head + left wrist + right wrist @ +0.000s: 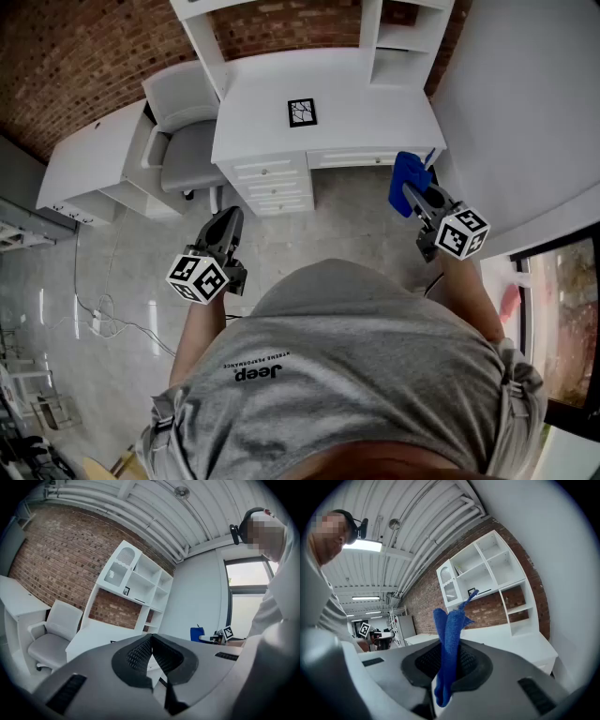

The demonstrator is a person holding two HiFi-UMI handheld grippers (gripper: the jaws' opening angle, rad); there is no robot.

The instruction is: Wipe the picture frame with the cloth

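A small black picture frame (302, 112) lies flat on the white desk (356, 122) ahead of me. My right gripper (413, 192) is shut on a blue cloth (407, 178), held level in front of the desk's right end; the blue cloth (450, 641) sticks up from between the closed jaws. My left gripper (225, 225) is shut and holds nothing, level over the floor in front of the desk drawers. In the left gripper view the left gripper (151, 641) has its pads together, with the cloth (197, 633) seen far to the right.
A grey chair (183, 141) stands left of the desk, beside a second white desk (94, 169). A white shelf unit (136, 588) rises over the desk against a brick wall. Drawers (272, 183) face me. A large white surface (534, 122) is at right. Cables (108, 319) lie on the floor.
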